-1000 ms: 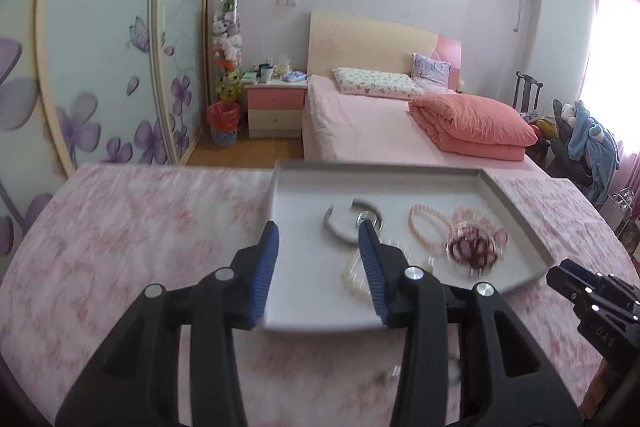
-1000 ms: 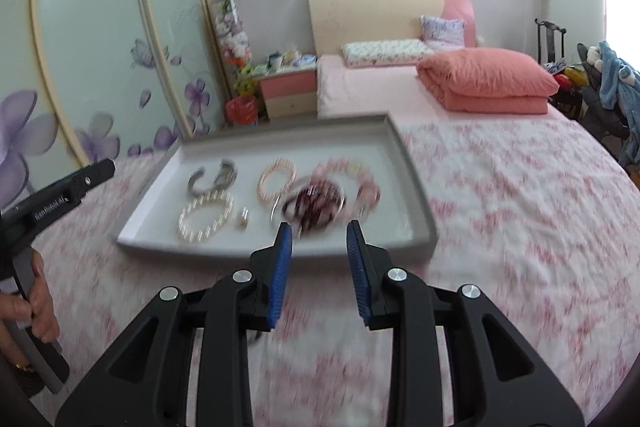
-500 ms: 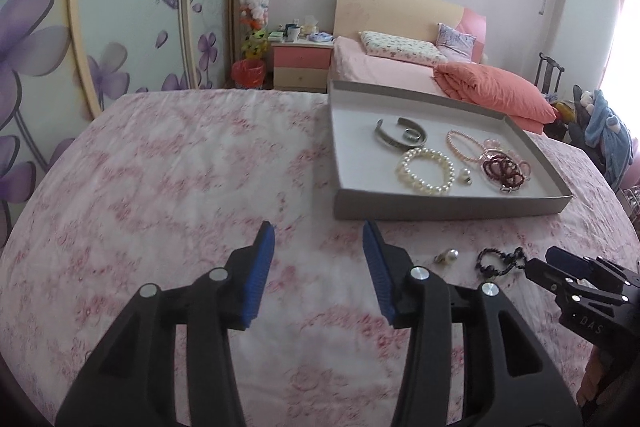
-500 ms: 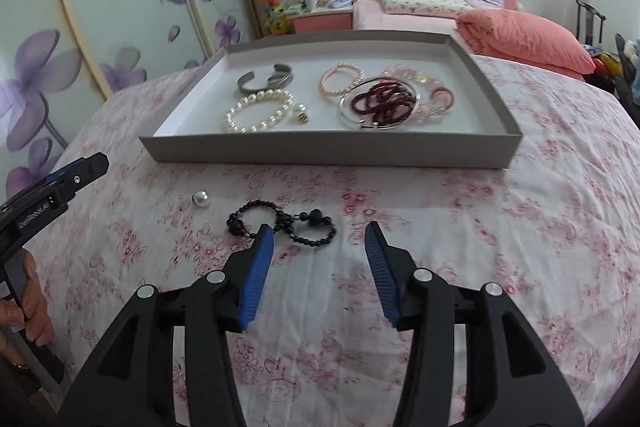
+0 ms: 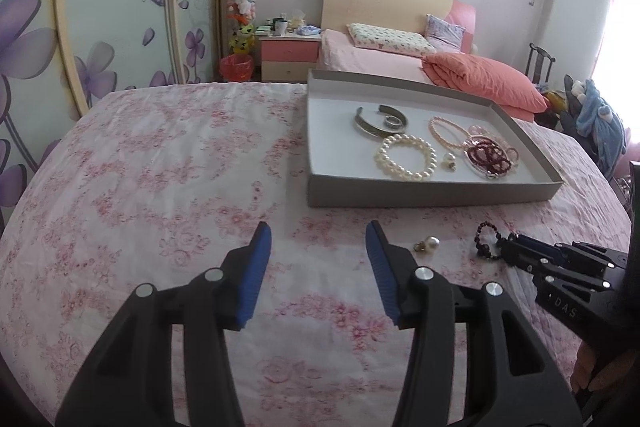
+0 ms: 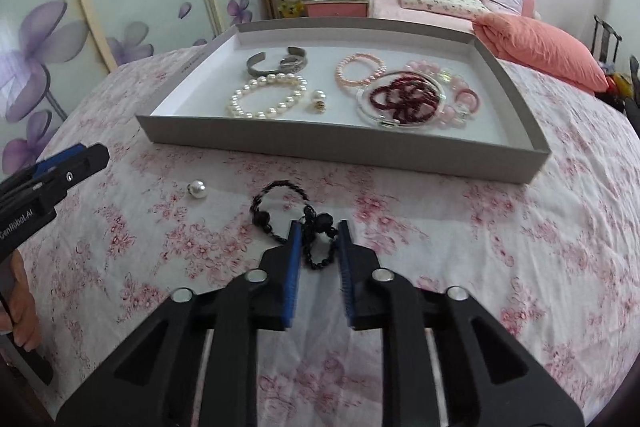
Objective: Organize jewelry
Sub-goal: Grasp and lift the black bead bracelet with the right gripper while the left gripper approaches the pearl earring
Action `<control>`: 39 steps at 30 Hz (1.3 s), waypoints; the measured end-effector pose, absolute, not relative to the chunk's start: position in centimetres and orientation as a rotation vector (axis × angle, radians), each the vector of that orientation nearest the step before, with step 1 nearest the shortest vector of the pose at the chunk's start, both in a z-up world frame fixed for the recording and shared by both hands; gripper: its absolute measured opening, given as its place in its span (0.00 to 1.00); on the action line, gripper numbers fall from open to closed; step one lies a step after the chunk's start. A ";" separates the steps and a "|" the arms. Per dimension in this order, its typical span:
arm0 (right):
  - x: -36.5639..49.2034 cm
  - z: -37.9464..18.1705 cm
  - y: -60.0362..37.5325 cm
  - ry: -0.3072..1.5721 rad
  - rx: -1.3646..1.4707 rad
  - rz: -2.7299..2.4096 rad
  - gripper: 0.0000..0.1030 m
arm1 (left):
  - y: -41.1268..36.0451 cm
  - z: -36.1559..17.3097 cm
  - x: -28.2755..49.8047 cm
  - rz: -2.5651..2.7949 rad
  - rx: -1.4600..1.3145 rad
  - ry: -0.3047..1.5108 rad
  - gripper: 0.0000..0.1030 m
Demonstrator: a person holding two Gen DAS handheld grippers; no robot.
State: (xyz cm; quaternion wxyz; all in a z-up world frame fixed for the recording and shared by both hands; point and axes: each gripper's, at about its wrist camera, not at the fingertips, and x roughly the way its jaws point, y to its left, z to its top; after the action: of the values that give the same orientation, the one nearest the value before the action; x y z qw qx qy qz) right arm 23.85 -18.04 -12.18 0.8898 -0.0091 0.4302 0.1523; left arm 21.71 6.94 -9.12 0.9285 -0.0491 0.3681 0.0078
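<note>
Closing on the black bead bracelet [image 6: 298, 223], right gripper [image 6: 318, 239] has just narrowed its jaws around the strand lying on the floral cloth [image 6: 460, 247], so pickup is starting. Left gripper [image 5: 318, 239] hangs half open, empty, near the loose pearl earring [image 5: 429, 243]. Grey tray [image 6: 340, 143] holds 1 cuff, 1 ring, pearl, pink and red bracelets, 1 earring.

A bedroom with pale walls. On the left are sliding wardrobe doors [image 5: 120, 27] with purple flowers. At the back stands a bed [image 5: 380, 63] with a pink sheet, a folded coral quilt [image 5: 484, 83] and a pink nightstand [image 5: 288, 55]. Bright daylight comes from the right.
</note>
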 end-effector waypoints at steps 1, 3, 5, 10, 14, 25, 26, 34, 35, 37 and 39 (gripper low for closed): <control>24.0 -12.1 -18.5 0.895 -0.009 0.302 0.16 | 6.6 -9.1 21.8 0.007 -0.097 0.757 0.49; 24.1 -12.1 -20.1 0.898 0.017 0.254 0.16 | 6.0 -9.2 21.9 -0.007 -0.092 0.760 0.50; 24.1 -12.1 -21.7 0.900 0.042 0.203 0.16 | 5.2 -9.3 22.1 -0.028 -0.087 0.765 0.50; 24.0 -12.3 -26.1 0.884 0.101 0.054 0.16 | 3.8 -9.8 22.4 -0.064 -0.076 0.777 0.53; 23.8 -12.5 -27.6 0.878 0.140 0.020 0.16 | 2.4 -10.1 22.5 -0.088 -0.062 0.783 0.55; 24.0 -12.5 -27.0 0.881 0.089 0.010 0.15 | -0.6 -11.4 24.7 -0.098 -0.044 0.847 0.57; 24.0 -12.5 -27.0 0.880 0.088 0.009 0.15 | -0.8 -11.6 25.0 -0.089 -0.049 0.859 0.57; 24.1 -12.5 -27.1 0.881 0.094 0.012 0.15 | -1.3 -12.6 26.0 -0.052 -0.055 0.896 0.51; 24.1 -12.5 -27.1 0.880 0.094 0.012 0.15 | -1.4 -12.5 26.1 -0.048 -0.053 0.896 0.49; 24.1 -12.5 -27.1 0.881 0.095 0.013 0.15 | -1.5 -12.5 26.2 -0.043 -0.053 0.896 0.46; 24.1 -12.5 -27.1 0.880 0.095 0.013 0.15 | -1.6 -12.5 26.4 -0.034 -0.044 0.896 0.42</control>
State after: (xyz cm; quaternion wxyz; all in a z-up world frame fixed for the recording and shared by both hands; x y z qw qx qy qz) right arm 24.06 -27.06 -12.52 0.9035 0.0458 0.4260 0.0061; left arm 26.37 -1.60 -12.47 0.9008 -0.0213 0.4333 -0.0163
